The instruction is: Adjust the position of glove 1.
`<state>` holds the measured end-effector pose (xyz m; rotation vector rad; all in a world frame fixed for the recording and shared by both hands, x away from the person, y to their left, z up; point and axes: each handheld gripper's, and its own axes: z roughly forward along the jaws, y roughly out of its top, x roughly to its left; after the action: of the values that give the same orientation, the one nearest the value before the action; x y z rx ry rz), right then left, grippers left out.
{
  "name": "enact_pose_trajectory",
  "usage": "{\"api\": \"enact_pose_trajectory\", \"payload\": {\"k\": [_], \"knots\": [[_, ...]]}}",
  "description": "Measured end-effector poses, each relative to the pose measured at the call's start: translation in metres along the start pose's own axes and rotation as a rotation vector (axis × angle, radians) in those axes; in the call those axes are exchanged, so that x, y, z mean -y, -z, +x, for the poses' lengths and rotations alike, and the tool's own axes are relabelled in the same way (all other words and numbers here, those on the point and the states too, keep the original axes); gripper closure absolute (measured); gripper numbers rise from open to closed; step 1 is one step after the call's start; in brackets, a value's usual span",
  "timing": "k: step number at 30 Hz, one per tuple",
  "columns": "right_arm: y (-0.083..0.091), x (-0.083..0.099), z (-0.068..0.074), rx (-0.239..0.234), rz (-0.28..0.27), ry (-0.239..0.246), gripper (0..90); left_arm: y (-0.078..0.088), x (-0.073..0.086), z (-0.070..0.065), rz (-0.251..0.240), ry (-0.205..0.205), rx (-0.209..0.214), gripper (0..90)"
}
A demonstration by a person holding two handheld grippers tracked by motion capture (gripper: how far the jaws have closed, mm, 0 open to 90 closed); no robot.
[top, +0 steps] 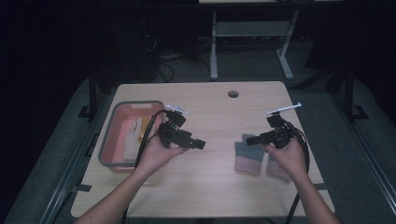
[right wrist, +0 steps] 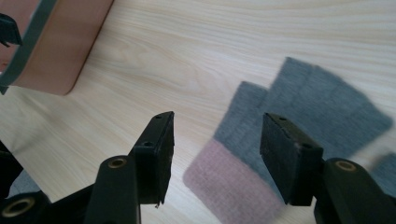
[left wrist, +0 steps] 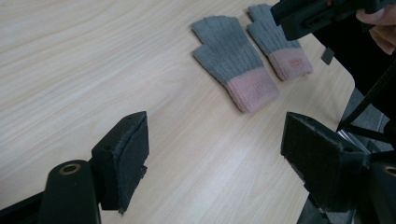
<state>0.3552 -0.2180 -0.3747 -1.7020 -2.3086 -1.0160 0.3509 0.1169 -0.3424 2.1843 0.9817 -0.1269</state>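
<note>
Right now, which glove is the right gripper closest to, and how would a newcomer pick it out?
On the wooden table, look to the side away from the pink bin, where two grey gloves with pink cuffs lie side by side. The right gripper hovers open over the bin-side glove. Unlike the other glove, its thumb shows and its cuff has no small label.

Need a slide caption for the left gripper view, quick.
Open left gripper poised over the wooden table, two grey fingerless gloves with pink cuffs lying flat ahead.
</note>
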Motion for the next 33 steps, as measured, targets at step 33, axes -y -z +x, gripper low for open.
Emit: {"api": "enact_pose_trajectory", "payload": {"k": [33], "knots": [[0.017, 0.07, -0.076, 0.225, 0.002, -0.128, 52.3, -0.065, -0.006, -0.042, 0.037, -0.068, 0.026, 21.1]]}}
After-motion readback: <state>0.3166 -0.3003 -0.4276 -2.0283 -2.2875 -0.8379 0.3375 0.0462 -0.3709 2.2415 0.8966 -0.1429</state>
